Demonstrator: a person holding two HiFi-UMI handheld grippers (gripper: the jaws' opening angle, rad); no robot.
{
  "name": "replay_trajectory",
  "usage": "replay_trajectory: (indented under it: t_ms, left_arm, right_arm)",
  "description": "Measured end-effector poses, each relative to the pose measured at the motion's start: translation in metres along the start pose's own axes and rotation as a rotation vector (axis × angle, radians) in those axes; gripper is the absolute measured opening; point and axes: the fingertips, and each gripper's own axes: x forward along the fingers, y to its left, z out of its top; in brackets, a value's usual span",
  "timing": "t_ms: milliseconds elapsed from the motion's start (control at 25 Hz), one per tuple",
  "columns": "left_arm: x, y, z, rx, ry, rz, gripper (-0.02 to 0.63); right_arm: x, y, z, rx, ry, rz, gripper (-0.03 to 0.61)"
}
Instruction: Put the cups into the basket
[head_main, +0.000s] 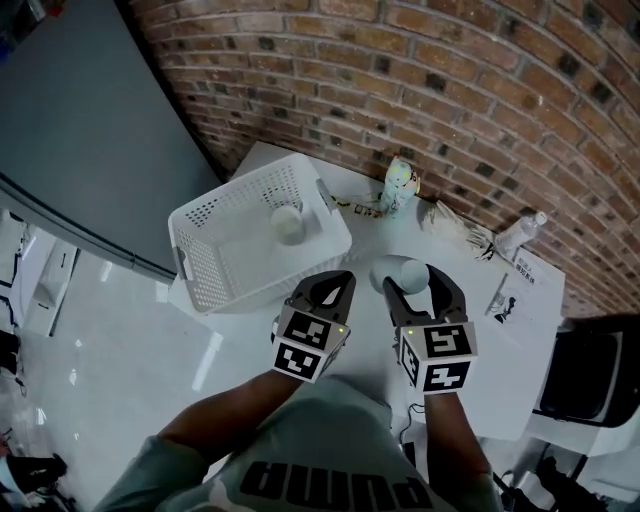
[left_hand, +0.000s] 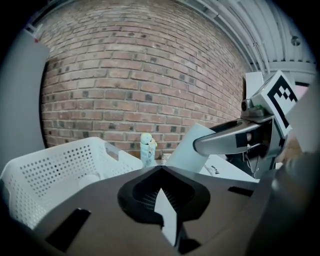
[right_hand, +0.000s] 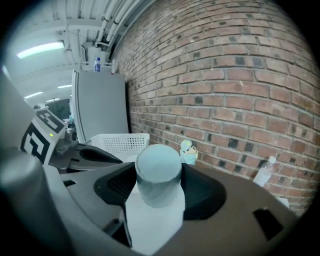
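While the right tool pinches a pale cup, we see its jaws spread wide around the cup, one pad on each side. In the right gripper view the cup sits squarely between the jaws, its closed end rising above them. The left tool is empty, jaws pressed together at the tips; it sits beside the right tool, with the near corner of the basket just ahead of it. The held cup is over the white surface, just right of the basket and outside it. We count a second cup lying in the basket, near its far wall. A small figurine and a bottle stand by the brick wall, well apart from both tools.
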Motion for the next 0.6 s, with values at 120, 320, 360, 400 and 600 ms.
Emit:
replay_trajectory:
  t_ms: [120, 320, 360, 400, 600]
  left_arm:
    - [-0.022, 0.026, 0.006, -0.023, -0.015, 0.062, 0.006]
    - [-0.062, 0.069, 0.013, -0.068, -0.046, 0.153, 0.006]
    - [-0.069, 0.078, 0.013, -0.073, -0.053, 0.173, 0.006]
    - [-0.076, 0.087, 0.014, -0.08, -0.061, 0.195, 0.006]
    - [-0.113, 0.133, 0.014, -0.11, -0.082, 0.304, 0.006]
  right_arm:
    - [0.004, 0.027, 0.026, -0.04, -0.035, 0.066, 0.288]
    - [0.016, 0.08, 0.065, -0.093, -0.076, 0.194, 0.288]
    - [0.019, 0.091, 0.072, -0.108, -0.083, 0.218, 0.288]
    - [0.023, 0.101, 0.078, -0.126, -0.088, 0.242, 0.288]
    - [0.052, 0.153, 0.1, -0.21, -0.085, 0.35, 0.288]
